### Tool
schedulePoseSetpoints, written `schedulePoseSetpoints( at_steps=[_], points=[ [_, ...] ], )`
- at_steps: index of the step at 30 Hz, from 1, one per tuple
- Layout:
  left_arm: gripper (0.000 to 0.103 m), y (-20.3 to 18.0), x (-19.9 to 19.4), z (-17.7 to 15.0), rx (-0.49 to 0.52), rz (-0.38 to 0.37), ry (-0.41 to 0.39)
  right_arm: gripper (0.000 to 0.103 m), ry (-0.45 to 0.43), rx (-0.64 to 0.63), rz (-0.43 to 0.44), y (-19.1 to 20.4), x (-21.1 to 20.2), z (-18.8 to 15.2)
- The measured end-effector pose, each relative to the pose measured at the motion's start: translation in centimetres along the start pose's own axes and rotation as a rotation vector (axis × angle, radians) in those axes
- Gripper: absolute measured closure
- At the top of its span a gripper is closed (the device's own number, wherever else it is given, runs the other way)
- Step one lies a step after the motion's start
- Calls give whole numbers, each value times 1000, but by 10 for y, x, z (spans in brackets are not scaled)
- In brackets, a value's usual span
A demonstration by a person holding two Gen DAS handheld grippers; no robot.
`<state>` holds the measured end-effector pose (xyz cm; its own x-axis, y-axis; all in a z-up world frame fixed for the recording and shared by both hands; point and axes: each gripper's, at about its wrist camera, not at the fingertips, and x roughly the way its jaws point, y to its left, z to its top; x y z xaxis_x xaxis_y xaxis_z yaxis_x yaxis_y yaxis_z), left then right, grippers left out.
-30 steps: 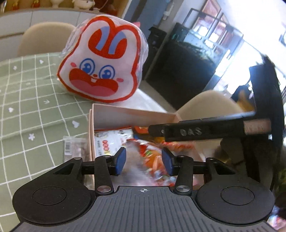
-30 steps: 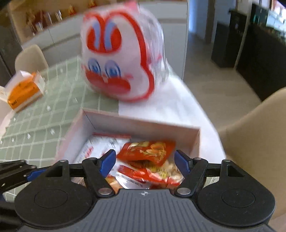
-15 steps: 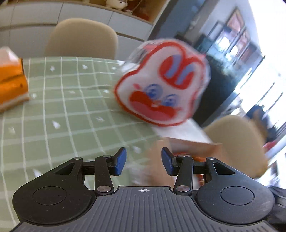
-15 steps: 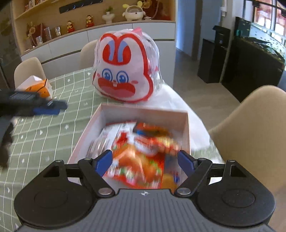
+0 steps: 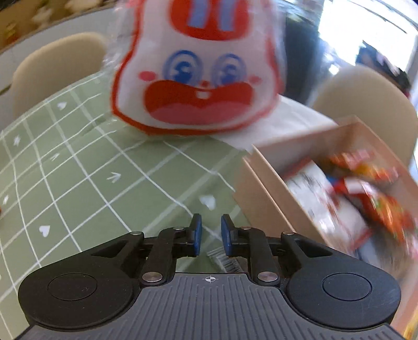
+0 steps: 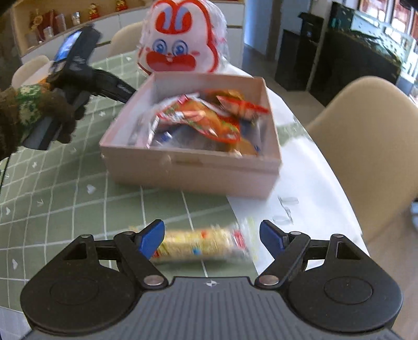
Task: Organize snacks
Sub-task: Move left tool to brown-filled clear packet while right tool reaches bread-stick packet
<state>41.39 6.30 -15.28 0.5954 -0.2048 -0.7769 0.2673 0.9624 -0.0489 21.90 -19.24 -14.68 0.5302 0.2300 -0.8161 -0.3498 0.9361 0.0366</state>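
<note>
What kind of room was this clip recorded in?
Most likely a home dining area: a table under a green checked tablecloth, beige dining chairs around it, and a wall shelf of ornaments behind. A box of snacks sits on the table.

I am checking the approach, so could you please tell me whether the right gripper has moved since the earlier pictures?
Yes. The right gripper has drawn back from the snack box: earlier it hung over the packets inside, and now the whole box lies ahead of it, with a snack bar on the tablecloth between its open jaws.

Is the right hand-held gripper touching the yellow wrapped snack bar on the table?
Apart. In the right wrist view the right hand-held gripper stands open around the yellow wrapped snack bar, gaps at both pads.
</note>
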Motion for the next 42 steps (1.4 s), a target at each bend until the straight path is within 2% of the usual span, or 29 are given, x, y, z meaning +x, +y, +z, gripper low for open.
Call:
schedulePoseSetpoints(
  at_steps=[2, 5, 7, 10, 13, 16, 19, 21, 25, 28, 30, 33, 36, 37, 42],
  points=[
    [82, -9, -11, -12, 106, -34, 19, 22, 7, 19, 1, -3, 1, -5],
    [83, -25, -28, -34, 250, -27, 26, 22, 18, 22, 2, 0, 6, -7],
    [83, -30, -39, -49, 282, -51, 32, 22, 23, 17, 12, 5, 9, -7],
    [83, -34, -55, -67, 271, -115, 44, 22, 18, -1, 43, 18, 11, -4],
    [81, -33, -71, -84, 193, -130, 51, 22, -4, -45, 70, 37, 13, -1],
    [80, -25, -81, -91, 0, -46, 72, 22, -5, -64, 145, 56, 19, 4],
    [79, -17, -93, -100, -169, -32, 95, 23, 5, -65, 224, 79, 29, 6],
    [79, -20, -99, -105, -207, -36, 107, 28, 9, -76, 254, 95, 33, 6],
    [79, -25, -105, -112, -219, -35, 134, 28, 39, -149, 347, 126, 31, 0],
    [78, -27, -104, -117, -238, -36, 137, 28, 54, -175, 416, 131, 22, -3],
    [78, -31, -102, -119, -254, -28, 124, 28, 6, -189, 361, 125, 13, -6],
    [78, -34, -102, -117, -300, -57, 88, 28, -91, -184, 189, 104, 1, -10],
    [77, -49, -96, -111, -269, -85, 74, 28, -134, -125, 71, 74, -7, -11],
    [71, -56, -94, -109, -248, -76, 80, 28, -137, -95, 49, 63, -9, -11],
    [60, -91, -87, -105, -114, 40, 69, 28, -135, 77, -48, 24, -18, -22]
  ],
)
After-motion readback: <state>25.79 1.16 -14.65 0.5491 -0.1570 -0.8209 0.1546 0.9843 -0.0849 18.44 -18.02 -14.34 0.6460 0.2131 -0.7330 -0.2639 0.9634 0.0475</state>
